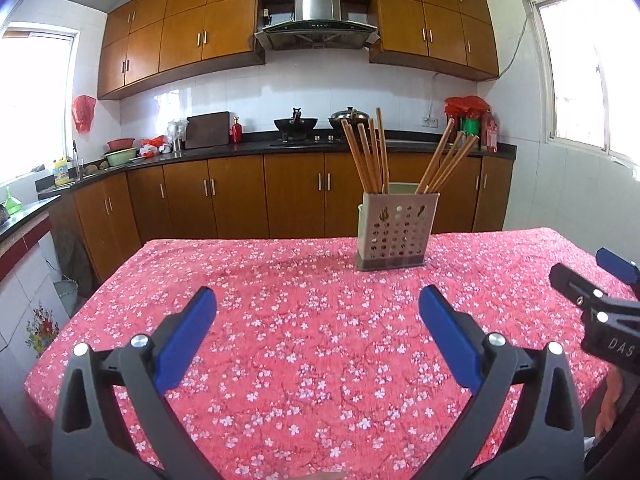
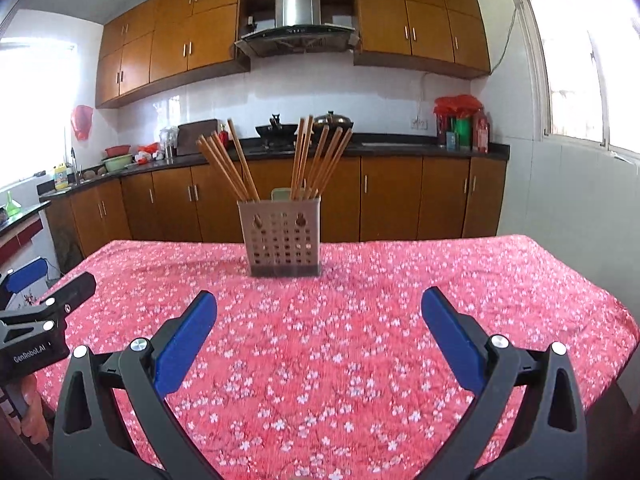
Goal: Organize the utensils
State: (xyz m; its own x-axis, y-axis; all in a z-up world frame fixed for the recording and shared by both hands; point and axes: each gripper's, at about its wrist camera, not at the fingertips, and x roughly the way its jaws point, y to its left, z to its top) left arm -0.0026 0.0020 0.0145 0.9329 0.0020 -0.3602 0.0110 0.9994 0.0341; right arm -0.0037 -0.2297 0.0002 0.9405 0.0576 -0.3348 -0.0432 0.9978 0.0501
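Observation:
A beige perforated utensil holder (image 1: 396,232) stands upright near the far edge of the table; it also shows in the right wrist view (image 2: 285,236). Several wooden chopsticks (image 1: 370,156) stand in it in two fanned bunches, also seen in the right wrist view (image 2: 316,164). My left gripper (image 1: 318,300) is open and empty, held above the tablecloth well short of the holder. My right gripper (image 2: 320,304) is open and empty, likewise short of the holder. Each gripper shows at the edge of the other's view.
The table (image 1: 280,340) carries a red floral cloth (image 2: 400,320). Behind it runs a kitchen counter (image 1: 240,148) with wooden cabinets, a wok, a pot and bottles. A sink area is at the left and windows are on both sides.

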